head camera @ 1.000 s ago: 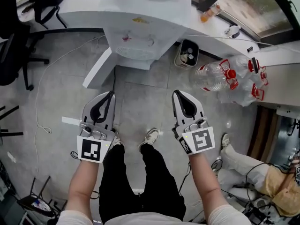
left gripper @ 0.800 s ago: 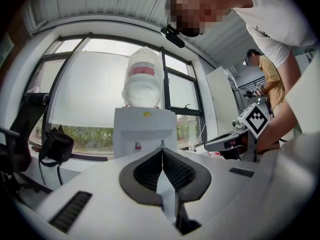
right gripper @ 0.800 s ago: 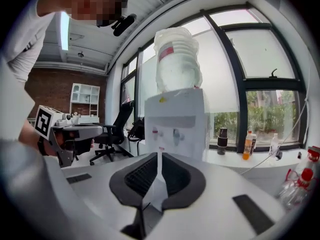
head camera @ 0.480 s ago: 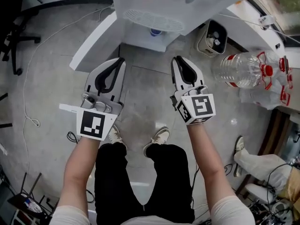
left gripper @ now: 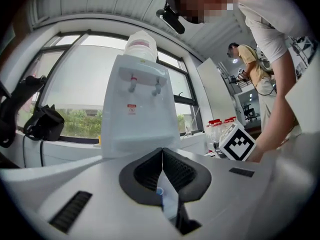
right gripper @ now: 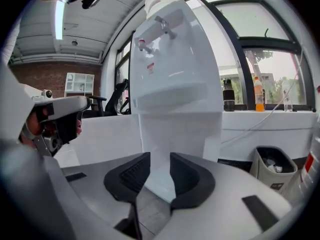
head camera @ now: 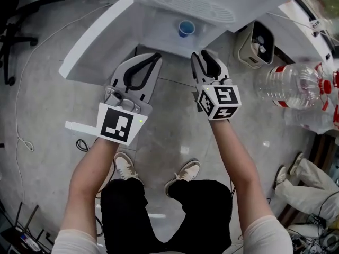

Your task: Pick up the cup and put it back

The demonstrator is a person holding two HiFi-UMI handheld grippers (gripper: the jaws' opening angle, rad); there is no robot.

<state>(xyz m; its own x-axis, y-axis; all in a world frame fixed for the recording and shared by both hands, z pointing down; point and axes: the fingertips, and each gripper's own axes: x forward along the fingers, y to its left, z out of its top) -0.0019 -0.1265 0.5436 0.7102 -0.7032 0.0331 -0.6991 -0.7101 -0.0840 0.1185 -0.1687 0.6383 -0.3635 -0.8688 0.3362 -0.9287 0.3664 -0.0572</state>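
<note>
White dispenser ledge (head camera: 159,33) with a blue cup (head camera: 185,28), on grey floor (head camera: 172,134)

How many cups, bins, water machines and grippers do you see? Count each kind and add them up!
Blue cup: 1
Bin: 1
Water dispenser: 1
Grippers: 2, the left gripper shut and empty, the right gripper with jaws opening and nothing between them
Total: 5

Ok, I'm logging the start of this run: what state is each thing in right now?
cup: upright, mouth up, inside the dispenser's lower compartment, untouched
dispenser door: swung open
left claw: shut, empty
right claw: opening, nothing between its jaws
bin: uncovered, rubbish inside
bottle: lying on its side
</note>
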